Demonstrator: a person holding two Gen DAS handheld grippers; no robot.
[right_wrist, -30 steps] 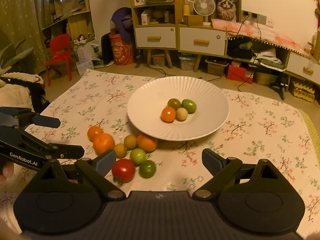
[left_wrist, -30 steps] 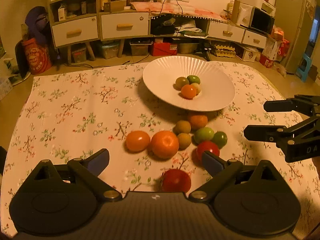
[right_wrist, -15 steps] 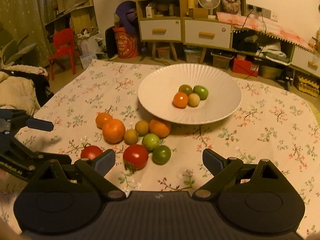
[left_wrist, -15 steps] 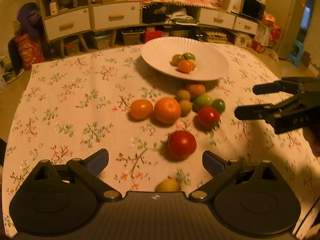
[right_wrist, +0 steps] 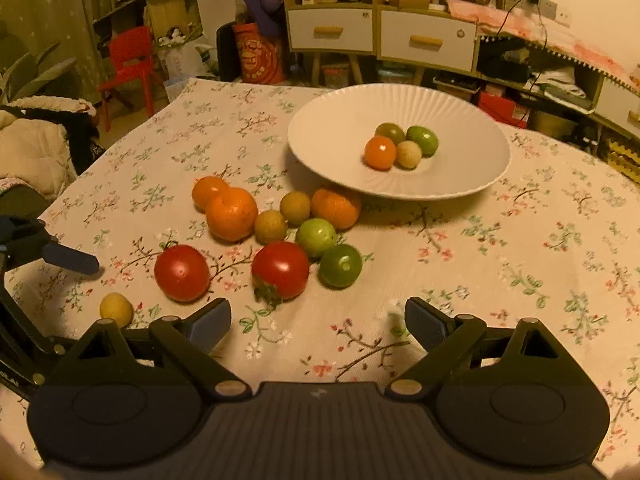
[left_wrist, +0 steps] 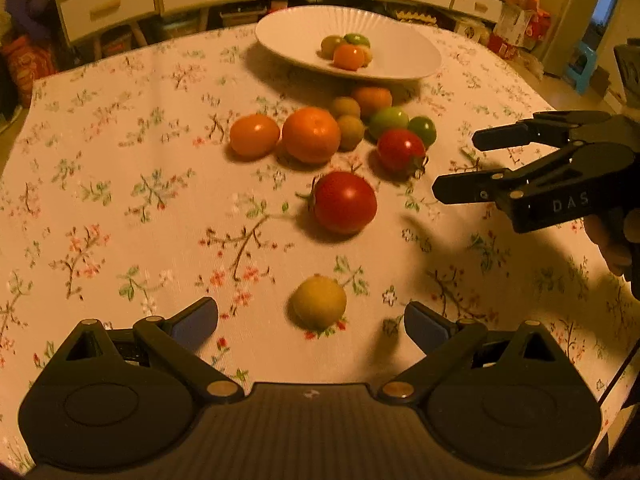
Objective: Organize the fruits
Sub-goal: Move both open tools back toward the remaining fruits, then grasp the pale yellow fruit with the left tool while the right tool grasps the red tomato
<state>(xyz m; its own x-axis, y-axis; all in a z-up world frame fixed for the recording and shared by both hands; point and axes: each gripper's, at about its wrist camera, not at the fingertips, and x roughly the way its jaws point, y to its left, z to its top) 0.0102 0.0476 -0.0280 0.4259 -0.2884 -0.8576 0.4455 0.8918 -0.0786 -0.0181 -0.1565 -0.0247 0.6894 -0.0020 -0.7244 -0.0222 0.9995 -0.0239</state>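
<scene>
Tomatoes [right_wrist: 182, 272], oranges [right_wrist: 231, 213] crowding plate [right_wrist: 328, 152]

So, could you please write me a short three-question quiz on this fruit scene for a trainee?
1. How many fruits lie in the plate?
2. True or false: the left gripper is shut on the yellow fruit.
3. Which fruit lies closest ahead of the right gripper: (a) the stemmed tomato, (b) the big orange, (c) the yellow fruit?

Key:
1. Four.
2. False: its pads stand clear on either side of the fruit, which rests on the cloth.
3. (a). The right gripper's jaws are closing with nothing between them.
</scene>
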